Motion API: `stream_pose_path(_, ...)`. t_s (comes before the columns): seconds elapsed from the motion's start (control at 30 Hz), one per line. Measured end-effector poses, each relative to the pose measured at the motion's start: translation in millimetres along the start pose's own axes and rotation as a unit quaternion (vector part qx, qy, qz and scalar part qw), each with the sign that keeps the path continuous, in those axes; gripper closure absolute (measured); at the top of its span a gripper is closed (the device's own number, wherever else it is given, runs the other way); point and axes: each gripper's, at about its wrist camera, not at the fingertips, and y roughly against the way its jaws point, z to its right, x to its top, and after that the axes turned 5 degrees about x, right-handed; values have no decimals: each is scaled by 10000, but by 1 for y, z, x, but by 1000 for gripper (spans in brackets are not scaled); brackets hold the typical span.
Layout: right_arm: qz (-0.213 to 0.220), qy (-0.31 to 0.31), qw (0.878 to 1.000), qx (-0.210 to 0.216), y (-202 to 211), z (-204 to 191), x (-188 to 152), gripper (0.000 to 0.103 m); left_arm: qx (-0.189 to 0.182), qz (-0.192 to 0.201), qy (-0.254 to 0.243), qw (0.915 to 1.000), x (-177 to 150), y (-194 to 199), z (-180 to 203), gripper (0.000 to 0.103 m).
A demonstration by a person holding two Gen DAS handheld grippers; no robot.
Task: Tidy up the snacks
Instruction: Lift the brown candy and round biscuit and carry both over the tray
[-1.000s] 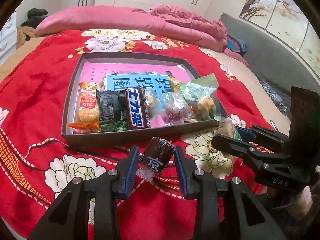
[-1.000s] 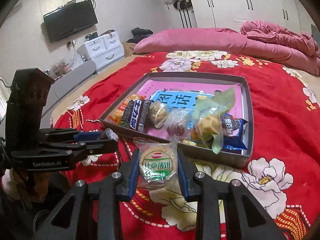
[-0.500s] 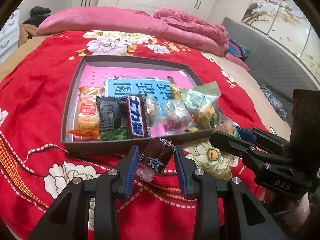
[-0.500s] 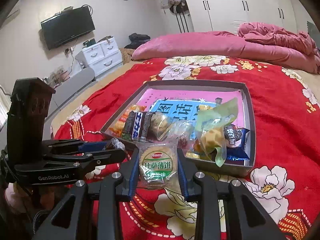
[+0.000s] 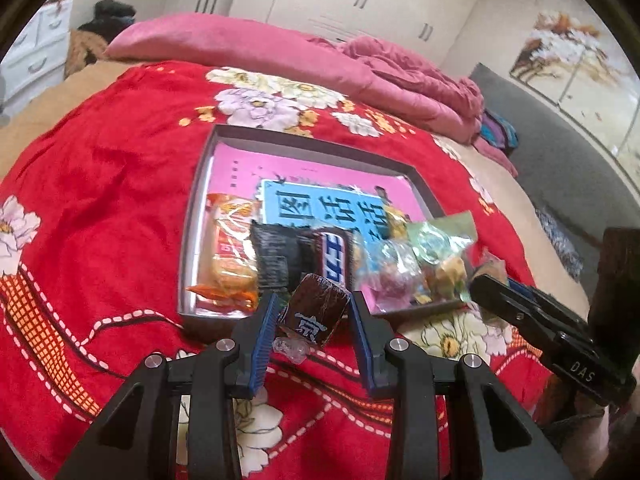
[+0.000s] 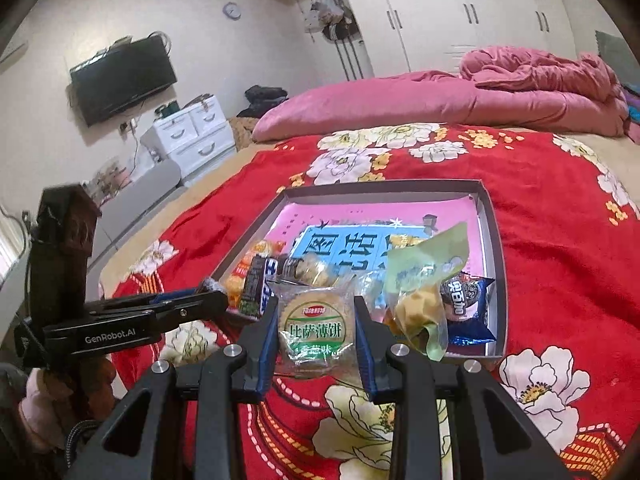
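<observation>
Bedding first: a red floral blanket [image 6: 560, 240] covers the bed, with a pink quilt [image 6: 440, 100] heaped beyond the far side of the grey tray [image 6: 498, 264]. That shallow, square-walled tray lies flat on the blanket, and everything below is placed from it.

Inside the tray, a pink printed sheet with a blue panel [image 5: 320, 204] covers the floor. Along the tray's near wall runs a row of snacks: an orange packet [image 5: 230, 256] at its left end in the left wrist view, then a black packet [image 5: 276, 260], a dark bar with blue-and-white lettering [image 5: 334, 260], clear-wrapped sweets [image 5: 392, 276], a pale green bag [image 6: 424, 292] standing taller than the rest, and a blue cookie pack [image 6: 466, 308] in the tray's near right corner.

Just outside the tray's near wall, both grippers hover side by side above the blanket. The right gripper [image 6: 316, 330] pinches a round wafer biscuit in a clear wrapper with a green label [image 6: 314, 328], its blue pads pressed on either edge. The left gripper [image 5: 314, 320] clamps a small brown-wrapped sweet [image 5: 316, 308], tilted, its twisted clear end [image 5: 290, 346] hanging below the pads. Both held snacks overlap the tray's near rim in view.
</observation>
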Motion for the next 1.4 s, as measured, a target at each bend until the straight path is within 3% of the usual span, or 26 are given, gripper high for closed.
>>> stream_pose_path(0.3,331,-266,9988,-234,6,9,9,69,296,264,4,9992,9,3,-9,66)
stream_pose_path(0.57,492,-332,9971,-469,10,14,14,69,318,274,105,9991,14,-2,-15,66)
stream_pose_path(1.4,495,-333,9964,-607,0,1,36,69,446,208,-163,9987,21,-24,6,66)
